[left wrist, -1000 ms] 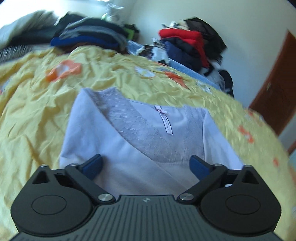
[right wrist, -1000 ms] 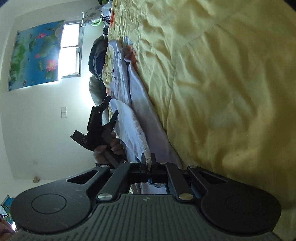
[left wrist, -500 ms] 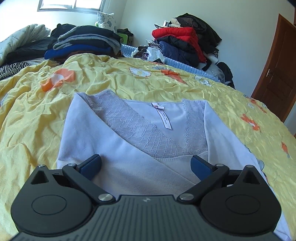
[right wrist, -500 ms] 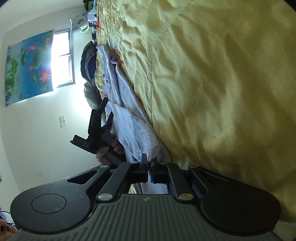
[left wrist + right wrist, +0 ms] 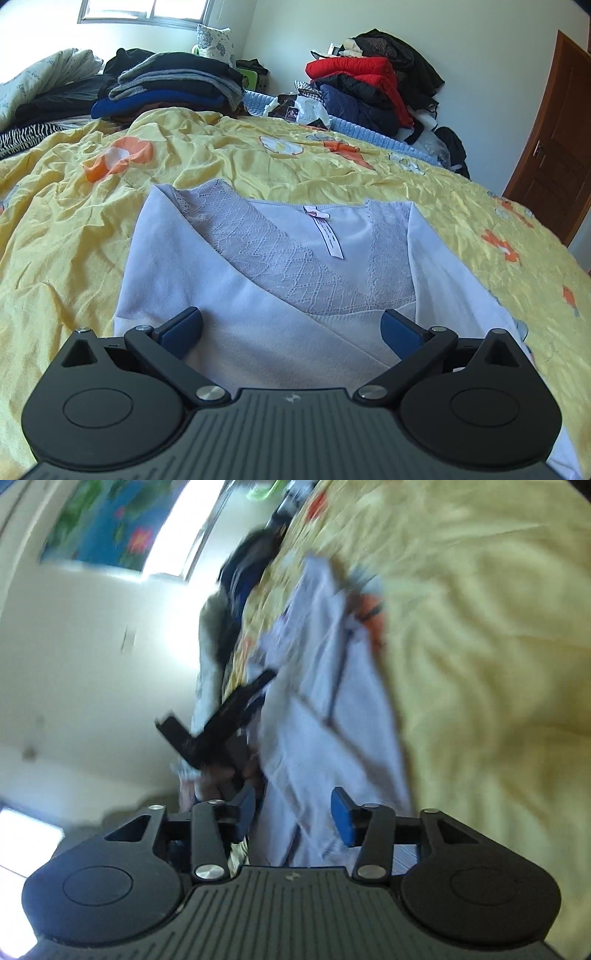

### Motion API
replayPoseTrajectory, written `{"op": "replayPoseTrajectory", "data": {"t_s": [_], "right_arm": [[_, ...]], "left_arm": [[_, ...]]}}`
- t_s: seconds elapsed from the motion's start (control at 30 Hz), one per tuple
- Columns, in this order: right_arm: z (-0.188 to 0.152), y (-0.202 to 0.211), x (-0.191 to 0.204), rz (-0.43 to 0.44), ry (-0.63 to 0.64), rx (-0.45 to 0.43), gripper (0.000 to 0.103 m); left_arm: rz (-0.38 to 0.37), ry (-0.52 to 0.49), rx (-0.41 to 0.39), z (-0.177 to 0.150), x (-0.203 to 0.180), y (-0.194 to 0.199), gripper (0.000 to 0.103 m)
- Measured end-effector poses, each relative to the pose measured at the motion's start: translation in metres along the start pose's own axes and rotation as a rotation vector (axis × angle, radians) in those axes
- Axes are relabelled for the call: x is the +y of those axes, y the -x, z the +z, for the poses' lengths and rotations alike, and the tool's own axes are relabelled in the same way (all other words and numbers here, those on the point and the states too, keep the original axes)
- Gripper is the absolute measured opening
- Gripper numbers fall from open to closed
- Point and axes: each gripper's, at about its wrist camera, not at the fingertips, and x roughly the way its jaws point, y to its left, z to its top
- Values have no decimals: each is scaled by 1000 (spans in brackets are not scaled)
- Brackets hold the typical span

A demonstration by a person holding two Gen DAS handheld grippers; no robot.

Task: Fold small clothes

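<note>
Right gripper (image 5: 293,814): jaws pinched on white lace-neck top (image 5: 266,295) hem 1 s prior, were opening at this frame, pads off fabric. Left gripper (image 5: 291,328): jaws spread wide over top, unchanged. Top lay flat on yellow bedspread (image 5: 66,221), sleeves folded in.

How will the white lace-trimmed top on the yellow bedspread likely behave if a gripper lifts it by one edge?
The white top is thin knit lying in soft folds, so it would probably hang limp and unfold rather than hold shape. The lace neckline looks delicate and might snag. It seems light; pushed, it would likely bunch on the wrinkled bedspread.
</note>
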Motion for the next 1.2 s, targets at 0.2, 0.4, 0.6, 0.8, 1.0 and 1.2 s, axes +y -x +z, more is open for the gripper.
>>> {"op": "replayPoseTrajectory", "data": {"t_s": [0.2, 0.4, 0.6, 0.8, 1.0, 1.2], "right_arm": [[1, -45, -7, -99, 50, 103, 48], [-9, -27, -20, -104, -33, 88, 35], [-33, -18, 10, -36, 66, 127, 55], [-50, -22, -9, -87, 53, 128, 39], [-47, -15, 10, -77, 71, 138, 50], [-44, -16, 5, -132, 87, 140, 55]], "left_arm": [[22, -27, 9, 0, -5, -2, 103], [24, -30, 10, 0, -5, -2, 103], [62, -70, 22, -1, -12, -5, 103], [68, -75, 23, -2, -13, -6, 103], [78, -85, 26, -2, -14, -5, 103], [81, -88, 26, -3, -16, -5, 103]]}}
